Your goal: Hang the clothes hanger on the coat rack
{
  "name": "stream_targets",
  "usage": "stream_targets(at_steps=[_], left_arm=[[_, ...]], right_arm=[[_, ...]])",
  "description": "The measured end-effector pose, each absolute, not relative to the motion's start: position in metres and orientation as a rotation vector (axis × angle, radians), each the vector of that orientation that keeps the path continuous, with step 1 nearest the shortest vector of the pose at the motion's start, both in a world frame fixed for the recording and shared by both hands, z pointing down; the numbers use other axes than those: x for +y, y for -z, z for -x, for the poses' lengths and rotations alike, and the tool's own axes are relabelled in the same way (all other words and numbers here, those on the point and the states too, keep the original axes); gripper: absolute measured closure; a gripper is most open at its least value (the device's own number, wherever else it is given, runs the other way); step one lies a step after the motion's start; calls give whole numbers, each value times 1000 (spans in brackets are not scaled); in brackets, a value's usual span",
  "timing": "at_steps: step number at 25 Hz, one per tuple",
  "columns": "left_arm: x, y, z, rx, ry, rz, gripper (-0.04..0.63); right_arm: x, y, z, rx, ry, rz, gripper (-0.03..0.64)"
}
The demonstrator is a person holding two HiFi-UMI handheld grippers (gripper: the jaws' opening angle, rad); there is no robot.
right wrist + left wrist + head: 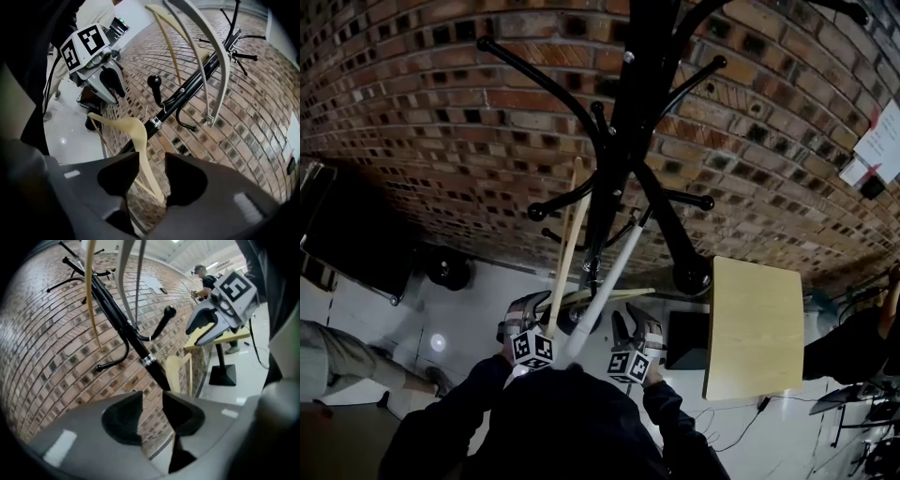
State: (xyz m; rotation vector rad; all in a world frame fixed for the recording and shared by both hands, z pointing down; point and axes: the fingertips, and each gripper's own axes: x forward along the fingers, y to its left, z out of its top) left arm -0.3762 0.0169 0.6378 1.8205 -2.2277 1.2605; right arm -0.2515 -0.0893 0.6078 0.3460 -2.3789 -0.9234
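The black coat rack (623, 141) stands against a brick wall. A wooden hanger (570, 239) and a white hanger (614, 272) hang from its arms. A pale wooden hanger (614, 297) hangs lower on the pole, just beyond both grippers. My left gripper (528, 319) is open with nothing between its jaws; in its own view the pale hanger (178, 373) lies beyond them. My right gripper (636, 330) is open too. In the right gripper view the pale hanger (131, 136) runs down across the gap between the jaws, and the pads do not press on it.
A light wooden tabletop (755, 328) on a black stand (686, 339) sits right of the rack. A person's leg (337, 361) shows at the left and another person (853, 347) at the right. A black panel (356, 244) leans at the left wall.
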Motion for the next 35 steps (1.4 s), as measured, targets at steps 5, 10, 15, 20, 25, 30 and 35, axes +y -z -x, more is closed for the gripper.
stream_targets(at_steps=[5,10,15,20,25,30,35], left_arm=[[29,-597,356,-2143,-952,-1872,454],[27,-546,345,-2161,-921,-1959,461],[28,-531,339,-2176,-887,-1976,474],[29,-530,328,-2169,-875,-1990,474],[28,-528,320,-2165,-868,-1999,476],[26,-525,314,-2168,-859,-2001,476],[28,-524,316,-2177,-862,-1986,476]], right_arm=[[-83,-562,240,-2461,790,-365,440],[-83,-517,237,-2535,634,-337,440],[-83,-498,235,-2561,614,-348,497],[-81,-497,227,-2559,613,-352,495],[-80,-498,219,-2555,628,-352,506],[-78,-498,213,-2569,621,-353,508],[-78,-493,216,-2579,622,-346,509]])
